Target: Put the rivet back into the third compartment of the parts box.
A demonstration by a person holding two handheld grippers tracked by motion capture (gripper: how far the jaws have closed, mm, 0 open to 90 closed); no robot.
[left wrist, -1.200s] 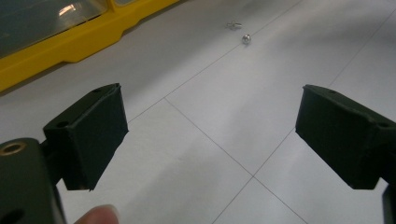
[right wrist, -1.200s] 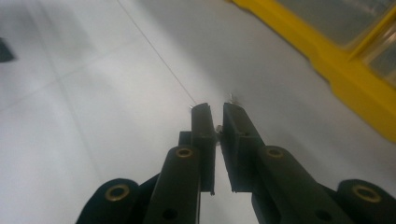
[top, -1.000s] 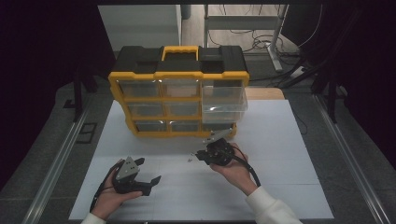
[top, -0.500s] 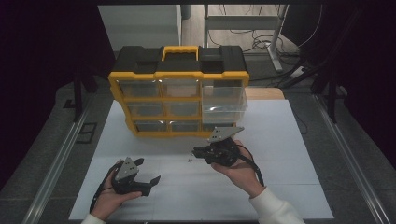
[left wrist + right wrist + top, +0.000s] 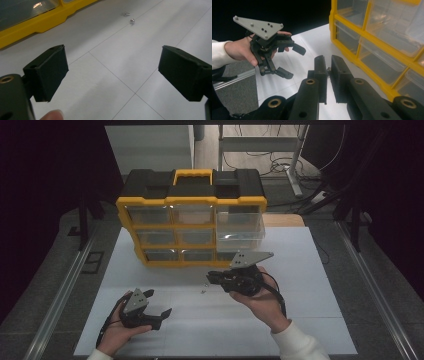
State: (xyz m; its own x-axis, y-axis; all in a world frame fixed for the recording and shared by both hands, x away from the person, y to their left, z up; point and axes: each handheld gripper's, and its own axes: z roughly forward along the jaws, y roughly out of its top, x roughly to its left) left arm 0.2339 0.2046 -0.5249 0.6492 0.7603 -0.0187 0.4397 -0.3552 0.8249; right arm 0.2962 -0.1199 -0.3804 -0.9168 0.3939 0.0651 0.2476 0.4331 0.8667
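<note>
Screws (image 5: 203, 290) are lying just left of the nearly shut right gripper (image 5: 212, 278); left gripper (image 5: 159, 306), wide, is sitting farther.

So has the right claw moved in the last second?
Yes. In the high view the right claw has lifted and drawn slightly closer to the yellow organizer, its grey plate now nearly overlapping the organizer's lower edge. Its jaws are nearly shut on something tiny.
</note>
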